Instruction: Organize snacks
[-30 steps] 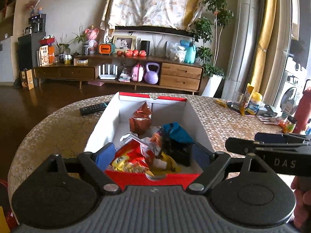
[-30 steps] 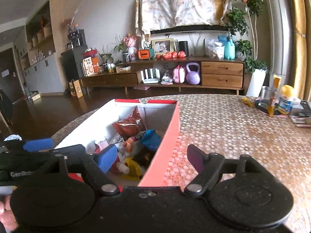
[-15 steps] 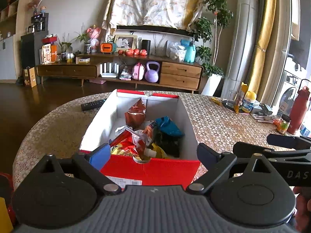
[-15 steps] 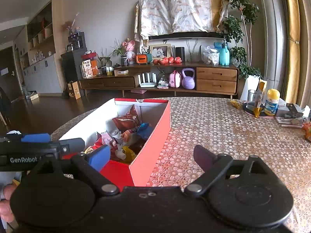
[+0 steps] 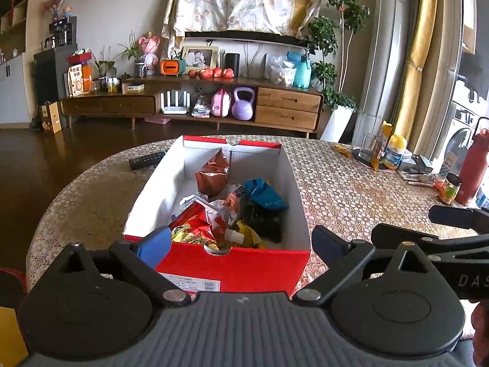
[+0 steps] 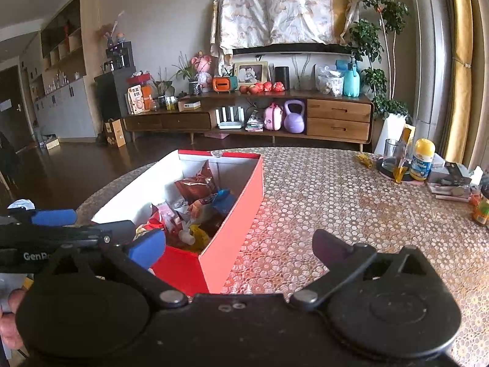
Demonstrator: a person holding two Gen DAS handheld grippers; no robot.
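Both sets of fingers have just spread wide and backed off: a second ago the left gripper (image 5: pixel 240 243) had its tips down over the snacks inside the red box (image 5: pixel 232 267), and the right gripper (image 6: pixel 240 246) straddled the box's right wall, whereas now both hang released, nothing between them, the box's near wall just ahead of the left fingertips. The snacks (image 5: pixel 232 211), a brown pouch, a blue packet and red and yellow wrappers, lie heaped inside the box on the surface (image 5: pixel 336 189). That looks like a finished drop-off, leaving both hands free for whatever still needs tidying.
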